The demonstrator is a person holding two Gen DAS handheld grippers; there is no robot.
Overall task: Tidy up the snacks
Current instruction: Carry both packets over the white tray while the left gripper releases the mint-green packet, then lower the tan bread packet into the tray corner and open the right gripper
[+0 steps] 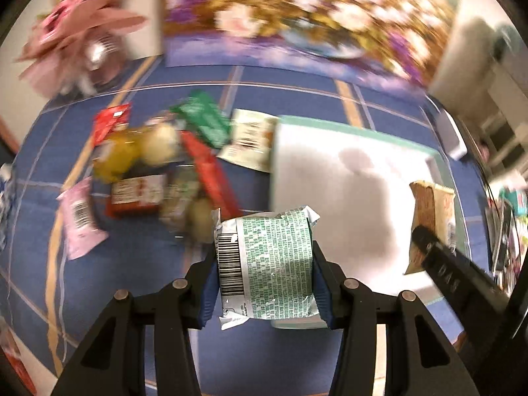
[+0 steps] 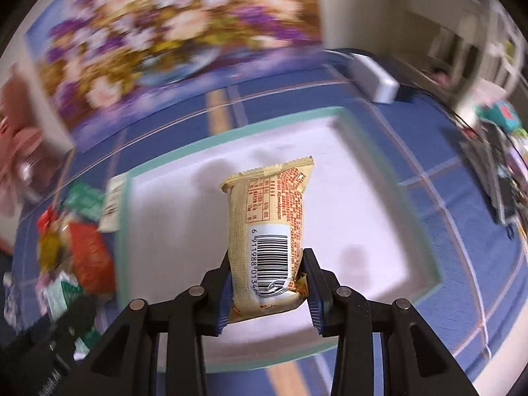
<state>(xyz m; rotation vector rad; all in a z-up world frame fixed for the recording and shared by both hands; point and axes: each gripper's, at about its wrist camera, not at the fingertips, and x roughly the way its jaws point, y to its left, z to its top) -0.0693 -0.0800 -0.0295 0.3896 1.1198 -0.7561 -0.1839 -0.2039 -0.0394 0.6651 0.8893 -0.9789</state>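
Note:
My left gripper point(image 1: 265, 272) is shut on a green-and-white snack packet point(image 1: 274, 264) with a barcode, held above the near left edge of a white tray with a teal rim point(image 1: 356, 128). My right gripper point(image 2: 267, 282) is shut on a beige snack packet point(image 2: 269, 231) with orange print and a barcode, held upright over the same tray point(image 2: 231, 132). That beige packet point(image 1: 429, 221) and the right gripper also show at the right of the left wrist view. A pile of loose snacks point(image 1: 158, 165) lies on the blue cloth left of the tray.
A blue checked tablecloth point(image 1: 297, 82) covers the table. A flower picture point(image 1: 297, 16) stands at the back, with a pink ornament point(image 1: 82, 26) at back left. A grey box point(image 2: 376, 79) lies behind the tray. Clutter sits at the far right point(image 2: 495, 151).

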